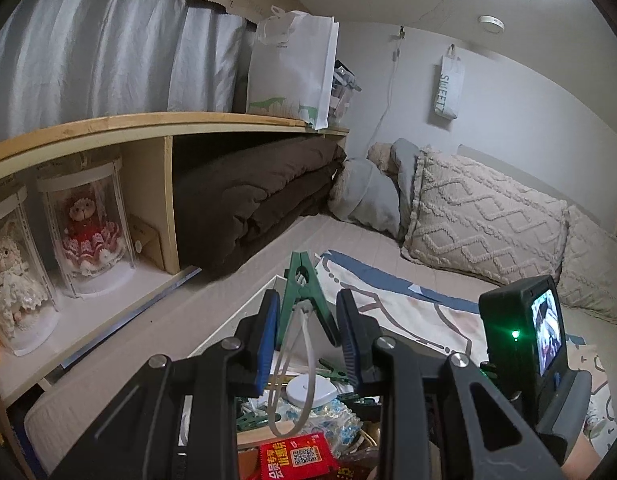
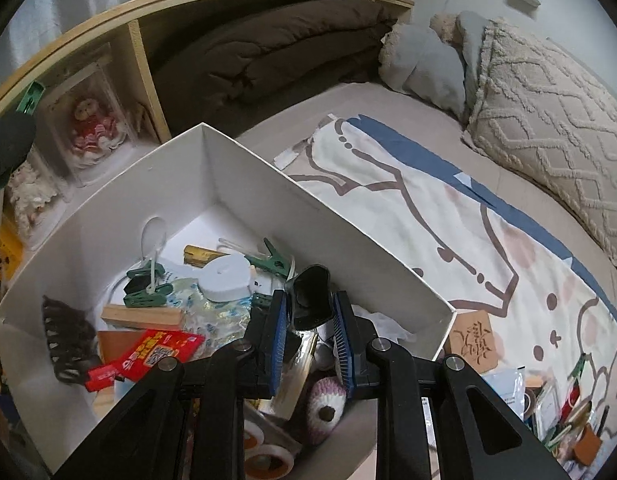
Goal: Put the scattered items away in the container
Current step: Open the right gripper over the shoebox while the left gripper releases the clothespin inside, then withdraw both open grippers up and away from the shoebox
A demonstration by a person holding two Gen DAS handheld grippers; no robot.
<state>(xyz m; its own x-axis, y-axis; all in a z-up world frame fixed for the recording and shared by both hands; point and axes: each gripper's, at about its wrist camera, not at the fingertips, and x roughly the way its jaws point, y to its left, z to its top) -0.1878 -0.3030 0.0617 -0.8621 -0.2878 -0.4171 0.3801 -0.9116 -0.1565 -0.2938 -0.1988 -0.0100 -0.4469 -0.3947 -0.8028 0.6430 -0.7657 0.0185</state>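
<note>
A white cardboard box (image 2: 268, 184) sits on the bed, filled with clips, a white round reel (image 2: 224, 276), a red packet (image 2: 156, 354), a dark hair claw (image 2: 66, 340) and tape rolls. My right gripper (image 2: 308, 316) is shut on a black folded object (image 2: 310, 294) over the box's near right side. My left gripper (image 1: 304, 316) holds a green clothes peg (image 1: 302, 284) with a white cord loop (image 1: 296, 360), above the box contents (image 1: 308, 392). More scattered items (image 2: 560, 412) lie on the patterned sheet to the right.
A wooden shelf (image 1: 156, 124) on the left holds dolls in clear cases (image 1: 88, 224) and a folded brown blanket (image 1: 260, 192). Pillows (image 1: 480, 216) line the wall. A patterned sheet (image 2: 448, 216) covers the bed. The right gripper's camera unit (image 1: 524, 332) is beside my left gripper.
</note>
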